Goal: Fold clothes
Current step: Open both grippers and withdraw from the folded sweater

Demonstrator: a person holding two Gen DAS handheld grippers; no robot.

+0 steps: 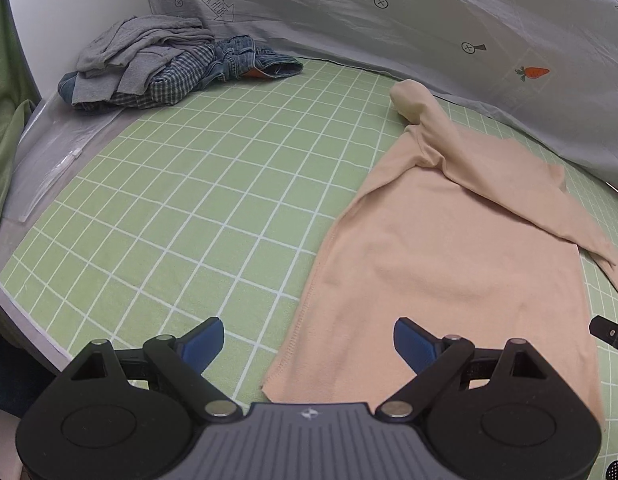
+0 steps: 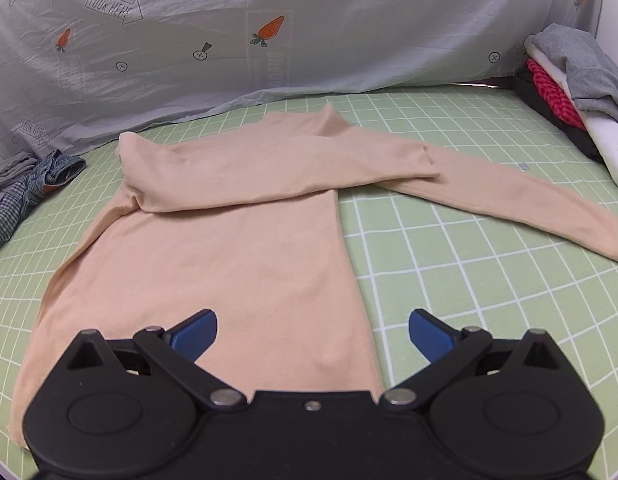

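Nearest, the left claw [image 1: 309, 340] hangs wide apart over the hem corner of the peach long-sleeved knit top [image 1: 449, 248], gripping nothing — the right claw [image 2: 312, 334] is spread just as wide over the other hem corner. The top lies flat on the green white-gridded surface [image 1: 189, 216], one sleeve folded across its chest, the other stretched out to the right (cuff on bare grid). Farther left sits a rumpled heap of grey, checked and denim clothes [image 1: 165, 64]; far right, a stack of folded grey, white and red garments [image 2: 573, 92]. Behind hangs a grey carrot-print sheet [image 2: 269, 32].
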